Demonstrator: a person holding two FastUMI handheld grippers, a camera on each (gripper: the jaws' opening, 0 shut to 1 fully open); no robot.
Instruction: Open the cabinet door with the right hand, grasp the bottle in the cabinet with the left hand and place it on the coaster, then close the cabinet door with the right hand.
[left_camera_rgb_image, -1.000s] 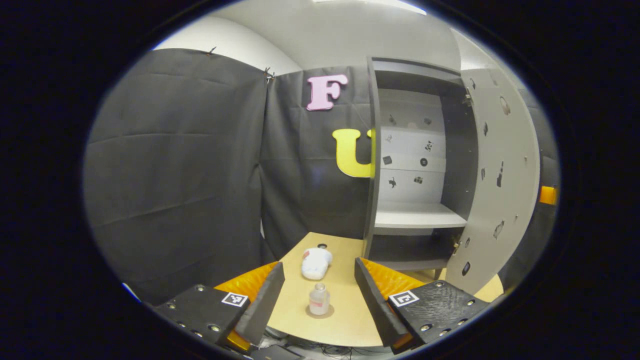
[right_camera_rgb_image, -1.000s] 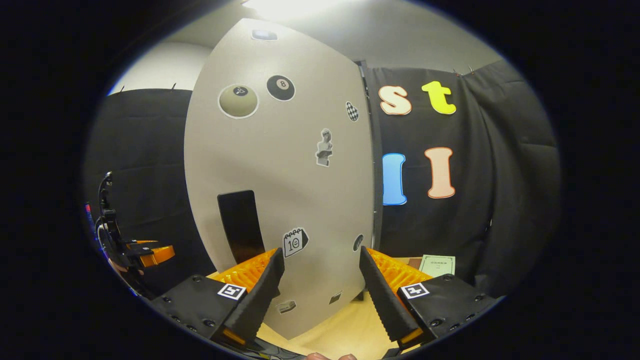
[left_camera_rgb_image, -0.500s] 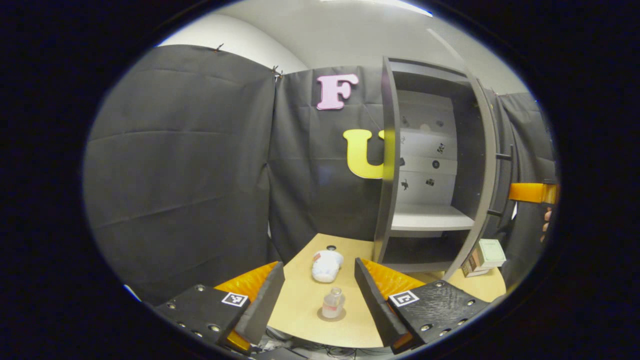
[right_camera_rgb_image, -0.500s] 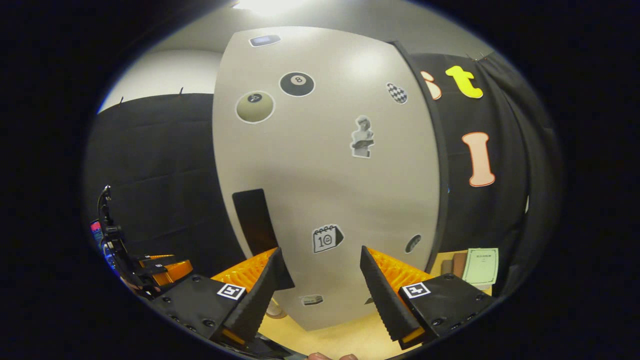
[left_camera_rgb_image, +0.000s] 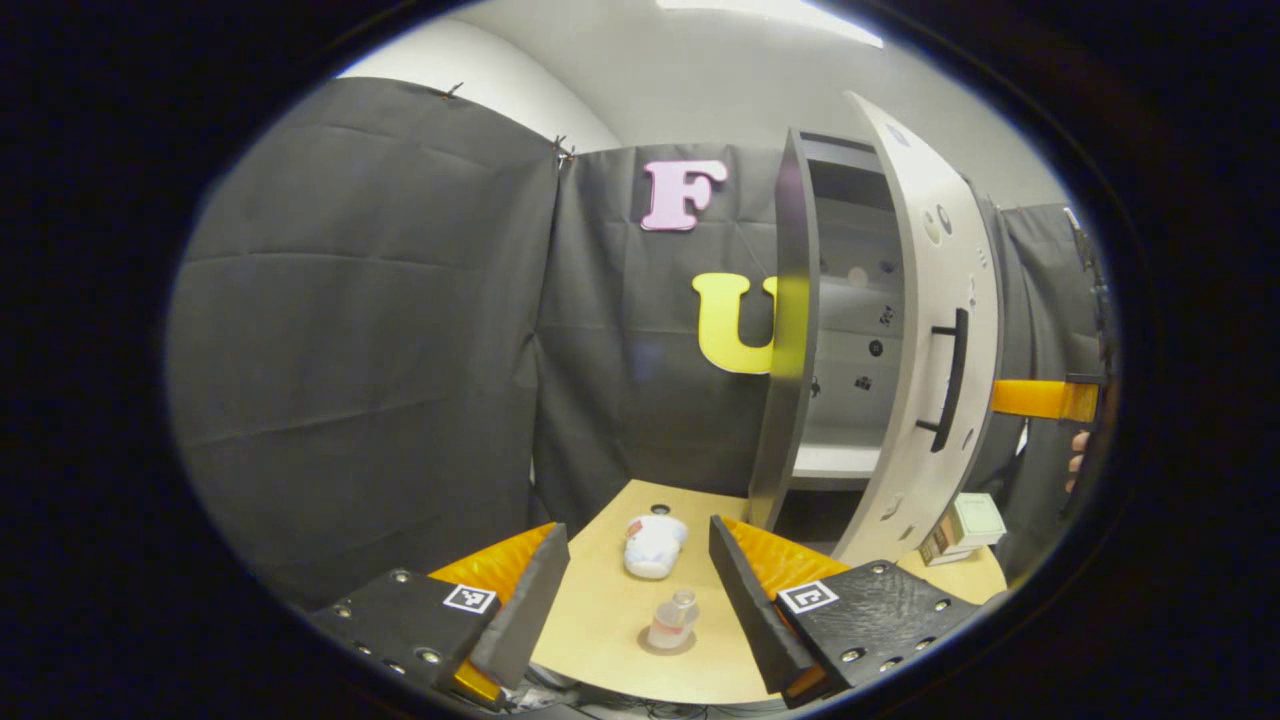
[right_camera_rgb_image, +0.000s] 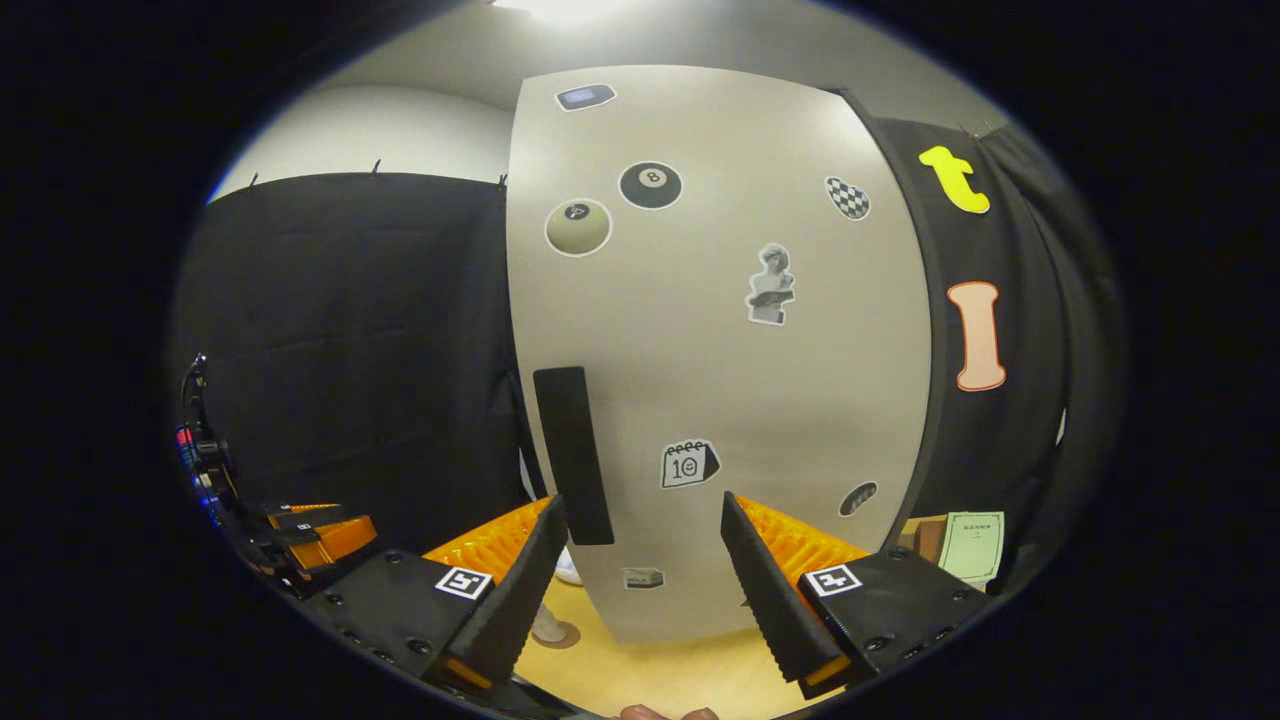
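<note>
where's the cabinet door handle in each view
Left gripper view: the handle is a dark vertical bar at right of centre, on the pale cabinet door seen nearly edge-on.
Right gripper view: the handle is a dark vertical strip left of centre, low on the door, just above the right gripper.
Shared landmark: the sticker-covered door itself.

The small clear bottle (left_camera_rgb_image: 672, 620) stands upright on the round brown coaster (left_camera_rgb_image: 668, 643), out on the counter (left_camera_rgb_image: 610, 610) between my left tool's fingers. My cabinet door (right_camera_rgb_image: 720, 340), pale grey with stickers and a dark vertical handle (right_camera_rgb_image: 574, 455), hangs partly ajar, a narrow gap showing the cabinet (left_camera_rgb_image: 790, 330) shelves.
</note>
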